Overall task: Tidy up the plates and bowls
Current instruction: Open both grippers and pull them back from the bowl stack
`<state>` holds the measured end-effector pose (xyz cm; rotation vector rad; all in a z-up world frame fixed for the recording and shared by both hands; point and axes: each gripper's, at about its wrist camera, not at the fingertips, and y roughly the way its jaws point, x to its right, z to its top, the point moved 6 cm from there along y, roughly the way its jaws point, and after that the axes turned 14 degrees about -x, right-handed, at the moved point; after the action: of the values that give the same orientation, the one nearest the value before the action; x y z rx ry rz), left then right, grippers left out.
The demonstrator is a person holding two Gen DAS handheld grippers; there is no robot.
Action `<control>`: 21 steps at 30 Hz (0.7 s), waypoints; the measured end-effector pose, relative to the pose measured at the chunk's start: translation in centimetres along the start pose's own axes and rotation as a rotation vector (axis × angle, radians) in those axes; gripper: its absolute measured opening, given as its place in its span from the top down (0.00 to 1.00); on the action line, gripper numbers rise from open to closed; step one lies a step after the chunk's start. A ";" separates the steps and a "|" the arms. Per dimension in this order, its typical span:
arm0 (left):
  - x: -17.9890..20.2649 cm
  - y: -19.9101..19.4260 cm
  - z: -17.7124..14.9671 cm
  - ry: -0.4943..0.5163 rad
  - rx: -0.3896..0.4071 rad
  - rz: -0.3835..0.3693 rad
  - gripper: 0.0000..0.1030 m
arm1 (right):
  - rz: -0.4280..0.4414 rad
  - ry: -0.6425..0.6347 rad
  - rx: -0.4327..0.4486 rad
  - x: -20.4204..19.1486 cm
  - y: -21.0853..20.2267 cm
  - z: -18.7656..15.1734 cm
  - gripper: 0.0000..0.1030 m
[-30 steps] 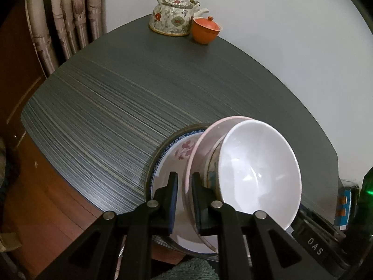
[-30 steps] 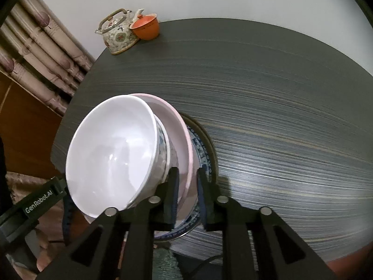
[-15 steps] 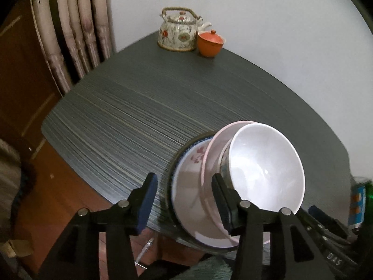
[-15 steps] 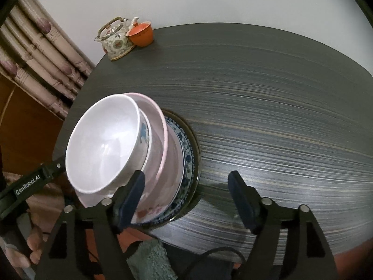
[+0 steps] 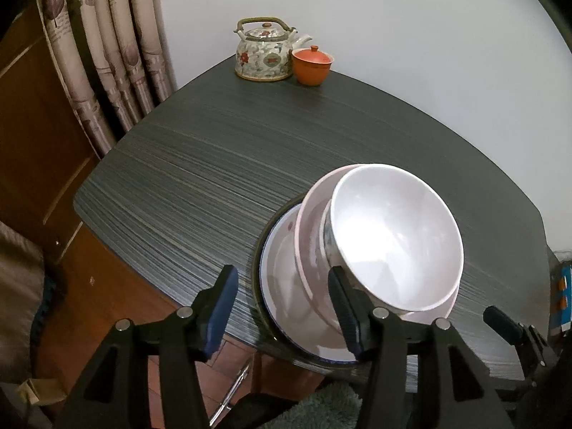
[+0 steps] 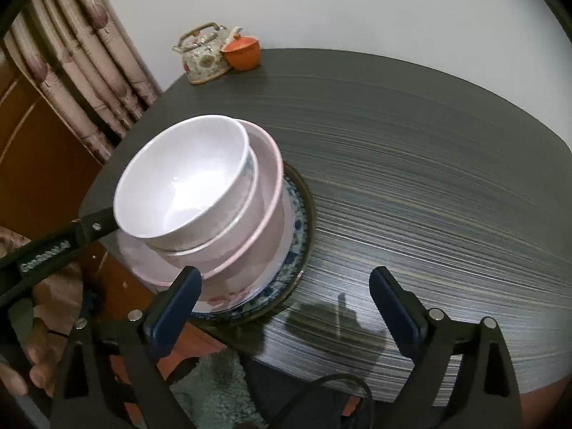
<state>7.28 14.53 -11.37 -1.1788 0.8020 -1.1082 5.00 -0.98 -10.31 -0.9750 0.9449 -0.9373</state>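
A stack of dishes stands at the near edge of the dark table (image 5: 221,164). A white bowl (image 5: 397,236) sits on top, inside a pink-rimmed bowl (image 5: 311,236), on a white plate with a blue rim (image 5: 286,286), on a dark plate (image 6: 304,221). The white bowl (image 6: 186,175) also shows in the right wrist view, over the pink-rimmed bowl (image 6: 264,200). My left gripper (image 5: 282,304) is open and empty at the stack's near left side. My right gripper (image 6: 286,300) is open and empty at the stack's near right side.
A floral teapot (image 5: 266,53) and an orange lidded cup (image 5: 311,65) stand at the table's far corner by the white wall. Curtains (image 5: 107,53) and wooden panelling are to the left. A green fuzzy mat (image 6: 214,386) lies below the table's near edge.
Both grippers, shut on the rim of the stacked dishes a second ago, have opened wide and pulled back. The stack now rests on the table.
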 end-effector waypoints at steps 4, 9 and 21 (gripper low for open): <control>0.1 0.2 -0.1 0.006 -0.006 0.005 0.48 | 0.000 -0.019 -0.019 -0.4 0.4 -0.4 0.08; 0.2 0.2 -0.1 0.014 -0.008 0.007 0.48 | 0.007 -0.043 -0.038 -1.1 0.9 -1.0 0.08; 0.3 0.0 0.0 0.023 0.006 0.018 0.48 | 0.011 -0.075 -0.050 -2.2 1.3 -1.4 0.08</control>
<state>7.36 14.26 -11.34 -1.1539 0.8242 -1.1105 3.29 1.14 -11.47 -1.0394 0.9138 -0.8652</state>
